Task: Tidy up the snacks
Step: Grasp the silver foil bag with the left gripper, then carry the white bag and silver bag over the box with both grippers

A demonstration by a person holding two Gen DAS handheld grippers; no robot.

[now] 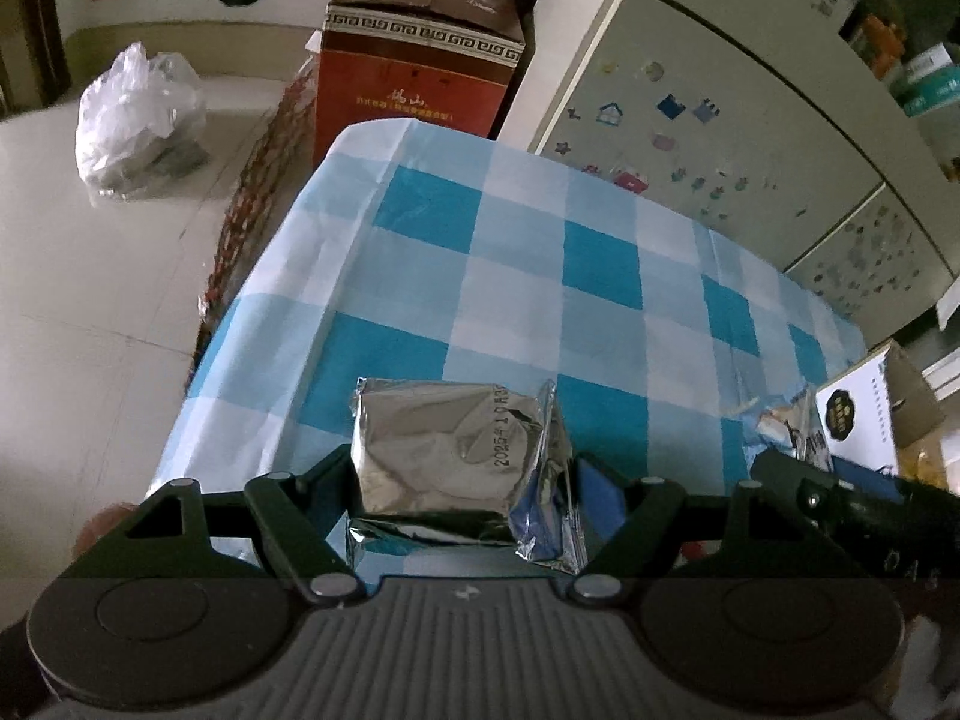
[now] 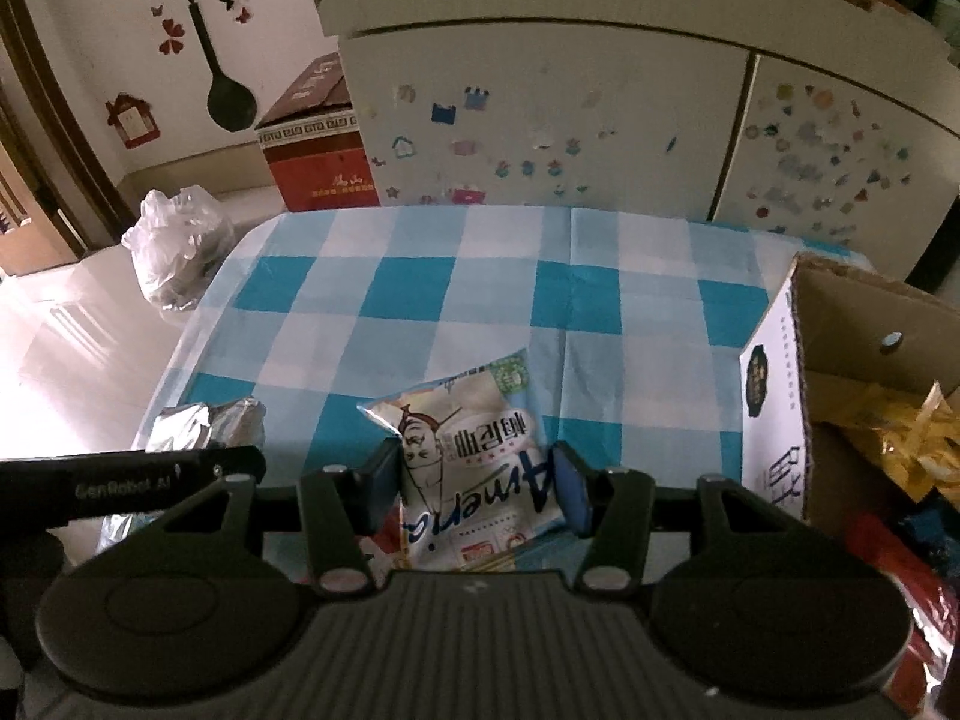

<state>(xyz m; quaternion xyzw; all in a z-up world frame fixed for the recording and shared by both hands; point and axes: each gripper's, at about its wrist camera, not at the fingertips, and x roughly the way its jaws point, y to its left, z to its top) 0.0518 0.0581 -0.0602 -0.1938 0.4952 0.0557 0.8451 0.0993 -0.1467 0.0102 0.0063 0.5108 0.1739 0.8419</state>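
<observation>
The left gripper is clamped on a silver foil packet, a crinkled, mirror-bright block with a pinched seam and a printed date along one side; the packet fills the gap between the dark pads and sits just over the near edge of the table. The right gripper is closed on a white snack bag, a flat, glossy plastic pouch with a cartoon face and large blue lettering, its top corner poking out ahead of the blue-padded fingers.

Beneath both lies a checked tablecloth, smooth, in pale and deep blue squares with fold creases. Ahead of the claws stands a cream cupboard dotted with small stickers, and to its left a red cardboard carton with a patterned band.

Only the right wrist view shows the open cardboard box just to the right of its claw, corrugated brown inside, white with print outside, holding crumpled yellow wrappers. That view also catches the foil packet off to the left. The left wrist view alone shows the foil's date stamp. A crumpled clear plastic bag sits on the pale tiled floor, far left.
</observation>
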